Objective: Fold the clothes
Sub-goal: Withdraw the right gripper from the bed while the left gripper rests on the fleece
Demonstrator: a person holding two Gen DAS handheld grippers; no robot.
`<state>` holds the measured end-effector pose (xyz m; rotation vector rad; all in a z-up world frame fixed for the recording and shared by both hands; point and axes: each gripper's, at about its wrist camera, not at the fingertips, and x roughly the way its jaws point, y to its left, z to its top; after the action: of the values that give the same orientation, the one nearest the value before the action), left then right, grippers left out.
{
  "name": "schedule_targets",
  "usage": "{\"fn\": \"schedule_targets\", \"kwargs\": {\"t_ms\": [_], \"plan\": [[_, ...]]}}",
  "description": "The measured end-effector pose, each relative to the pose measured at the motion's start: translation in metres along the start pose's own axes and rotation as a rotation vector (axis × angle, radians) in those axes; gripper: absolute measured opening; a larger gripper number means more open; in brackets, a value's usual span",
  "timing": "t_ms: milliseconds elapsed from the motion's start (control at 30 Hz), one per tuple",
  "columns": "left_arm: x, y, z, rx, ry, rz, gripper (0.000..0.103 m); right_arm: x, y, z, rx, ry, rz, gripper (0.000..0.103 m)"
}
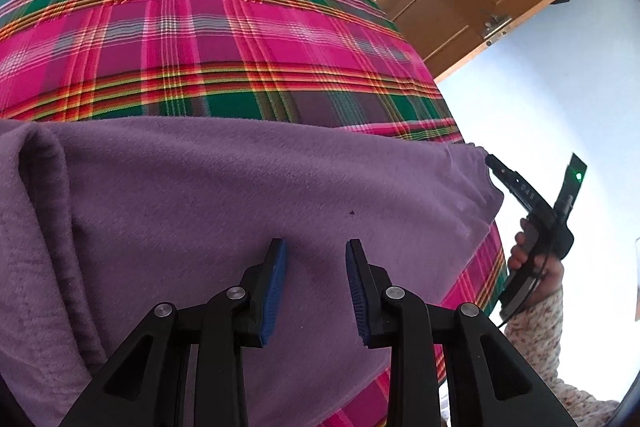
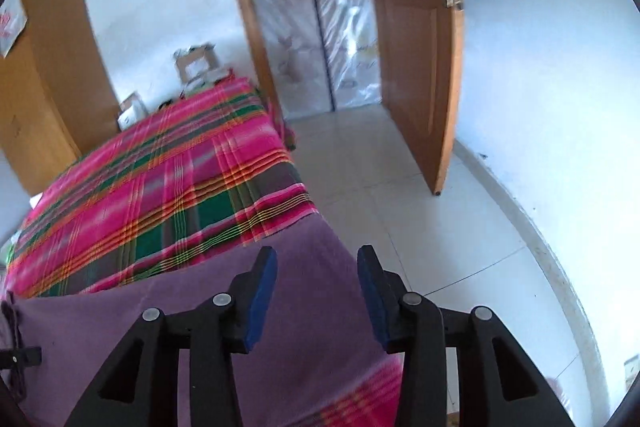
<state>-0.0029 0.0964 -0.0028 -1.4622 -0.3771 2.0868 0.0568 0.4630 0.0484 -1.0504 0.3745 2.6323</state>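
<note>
While the purple garment [image 1: 248, 195] is lying across the plaid bedcover [image 1: 200, 27], the left gripper [image 1: 316, 287] is hovering over it, jaws apart and empty, the right gripper [image 1: 490, 163] reaching its three-o'clock corner.

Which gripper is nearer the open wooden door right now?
Right. The right gripper is at the bed's floor-side edge over the purple garment, with the wooden door across the tiled floor ahead. The left gripper is further in over the garment.
</note>
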Motion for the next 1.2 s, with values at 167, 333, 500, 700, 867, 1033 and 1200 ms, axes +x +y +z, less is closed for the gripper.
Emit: {"fn": "schedule_targets", "kwargs": {"t_ms": [167, 333, 500, 700, 867, 1033, 1200], "plan": [[0.003, 0.0, 0.003, -0.007, -0.001, -0.001, 0.031, 0.019, 0.0, 0.009, -0.048, 0.034, 0.018, 0.043], [0.005, -0.003, 0.005, -0.007, -0.003, 0.006, 0.031, 0.028, -0.002, 0.013, -0.057, 0.042, 0.084, 0.021], [0.005, -0.004, 0.005, -0.013, -0.005, 0.013, 0.031, 0.027, -0.001, 0.015, -0.074, 0.024, 0.089, 0.006], [0.004, -0.008, 0.004, 0.001, -0.012, 0.042, 0.031, 0.028, -0.006, 0.023, -0.044, -0.01, 0.056, 0.005], [0.005, -0.012, 0.003, 0.008, -0.018, 0.06, 0.032, 0.041, -0.005, 0.022, -0.052, 0.046, 0.023, 0.007], [0.005, -0.012, 0.003, 0.001, -0.018, 0.063, 0.031, 0.047, -0.017, 0.019, -0.023, 0.083, -0.026, 0.015], [0.006, -0.017, 0.003, 0.01, -0.022, 0.07, 0.031, 0.032, -0.042, 0.011, 0.077, 0.075, 0.01, 0.032]]}}
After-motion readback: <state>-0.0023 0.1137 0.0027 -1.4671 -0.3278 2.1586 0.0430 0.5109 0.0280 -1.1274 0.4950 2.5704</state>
